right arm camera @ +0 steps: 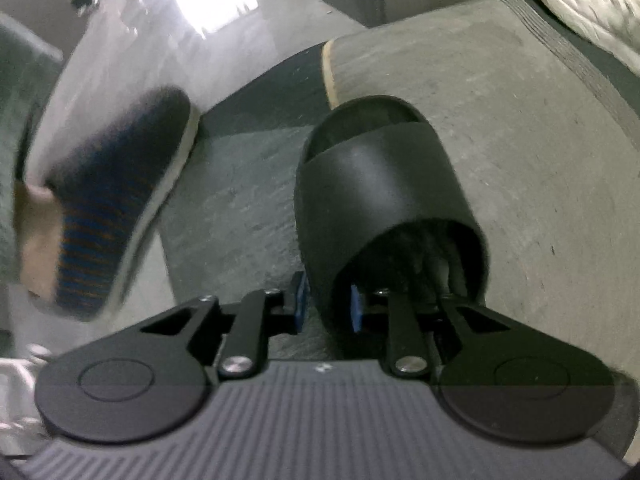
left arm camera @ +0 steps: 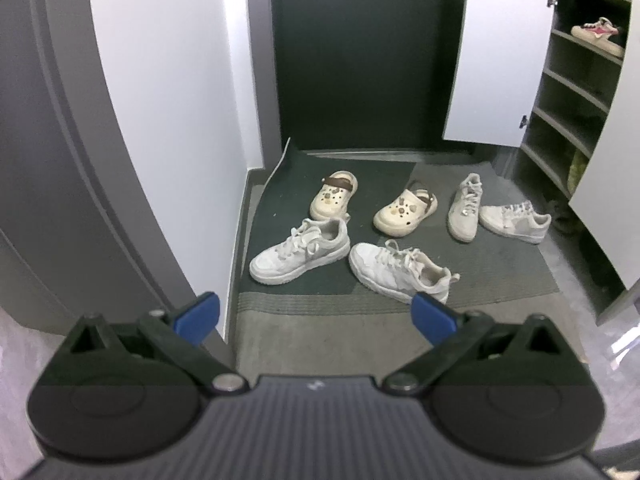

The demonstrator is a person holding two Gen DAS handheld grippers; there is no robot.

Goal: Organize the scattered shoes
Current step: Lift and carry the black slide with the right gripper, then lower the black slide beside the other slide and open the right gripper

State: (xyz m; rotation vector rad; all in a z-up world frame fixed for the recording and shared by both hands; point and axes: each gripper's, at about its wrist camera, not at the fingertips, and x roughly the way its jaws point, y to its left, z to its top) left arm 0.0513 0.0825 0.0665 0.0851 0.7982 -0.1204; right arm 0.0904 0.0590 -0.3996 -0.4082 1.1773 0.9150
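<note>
In the left wrist view, shoes lie scattered on a green mat (left arm camera: 500,276): two cream clogs (left arm camera: 334,196) (left arm camera: 405,213), two white sneakers in front (left arm camera: 300,256) (left arm camera: 400,270) and two greyish sneakers to the right (left arm camera: 465,208) (left arm camera: 516,222). My left gripper (left arm camera: 316,316) is open and empty, held above the near edge of the mat. In the right wrist view, my right gripper (right arm camera: 328,300) is shut on the side wall of a black slide sandal (right arm camera: 380,184), one pad outside and one inside it. A white sneaker (right arm camera: 592,4) shows at the top right.
An open shoe cabinet (left arm camera: 568,92) with shelves stands at the right, its white door (left arm camera: 500,52) swung out; a pink-and-white shoe (left arm camera: 598,34) sits on a shelf. A dark door (left arm camera: 360,52) is behind the mat. A striped slipper on a person's foot (right arm camera: 116,196) is left of the sandal.
</note>
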